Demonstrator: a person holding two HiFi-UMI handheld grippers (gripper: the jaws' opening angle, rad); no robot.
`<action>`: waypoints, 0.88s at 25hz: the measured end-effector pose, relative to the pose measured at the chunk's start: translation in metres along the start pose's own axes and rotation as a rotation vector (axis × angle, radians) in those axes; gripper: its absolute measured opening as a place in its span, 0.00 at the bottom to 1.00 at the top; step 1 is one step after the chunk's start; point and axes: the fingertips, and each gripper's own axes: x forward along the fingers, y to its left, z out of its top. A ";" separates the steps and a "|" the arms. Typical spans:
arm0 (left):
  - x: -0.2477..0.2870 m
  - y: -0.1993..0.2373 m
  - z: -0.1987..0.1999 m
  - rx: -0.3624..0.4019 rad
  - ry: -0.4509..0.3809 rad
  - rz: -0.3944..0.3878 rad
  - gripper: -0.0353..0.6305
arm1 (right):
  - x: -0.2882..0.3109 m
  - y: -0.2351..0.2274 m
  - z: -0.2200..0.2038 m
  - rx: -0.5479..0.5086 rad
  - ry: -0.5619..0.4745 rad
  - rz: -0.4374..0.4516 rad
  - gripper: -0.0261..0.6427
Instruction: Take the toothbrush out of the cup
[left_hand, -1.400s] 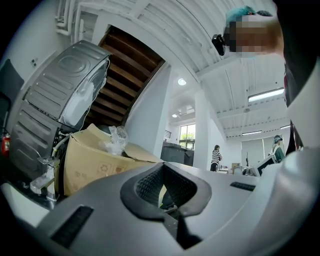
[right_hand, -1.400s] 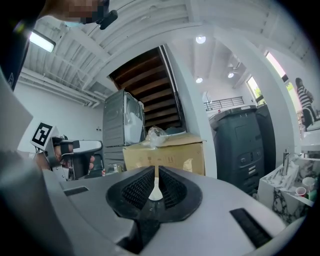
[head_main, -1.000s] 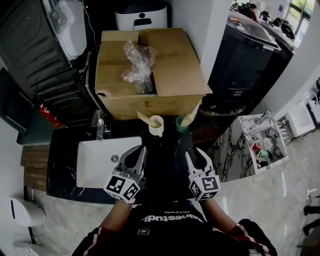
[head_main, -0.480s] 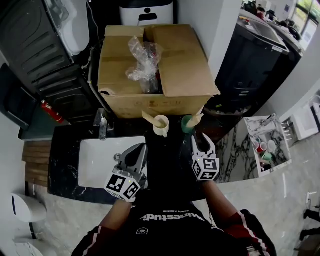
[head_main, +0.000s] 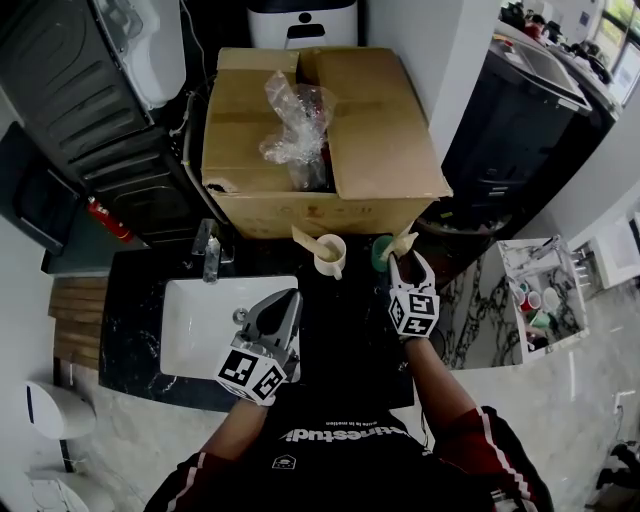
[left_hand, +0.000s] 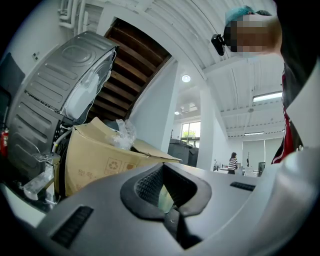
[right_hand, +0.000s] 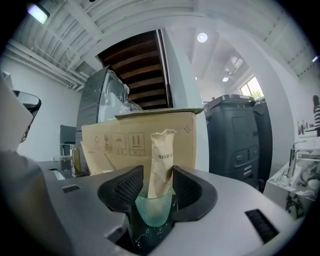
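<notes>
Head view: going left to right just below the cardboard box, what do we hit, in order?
faucet → cream cup → green cup → white rack holding small cups, off the counter at the right

We note a translucent green cup (right_hand: 151, 212) standing upright on the dark counter (head_main: 342, 305), holding one toothbrush (right_hand: 161, 160) in a torn cream paper sleeve, nearly upright, rising well above the rim.
</notes>
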 end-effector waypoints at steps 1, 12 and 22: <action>0.000 0.001 0.000 -0.004 0.001 0.005 0.07 | 0.004 -0.001 -0.001 0.001 0.004 0.001 0.34; 0.003 0.005 -0.004 0.009 0.004 -0.005 0.07 | 0.017 0.000 -0.001 -0.031 0.017 0.005 0.33; 0.003 0.007 -0.004 -0.005 0.006 0.010 0.07 | 0.018 0.001 -0.002 -0.053 0.018 -0.005 0.22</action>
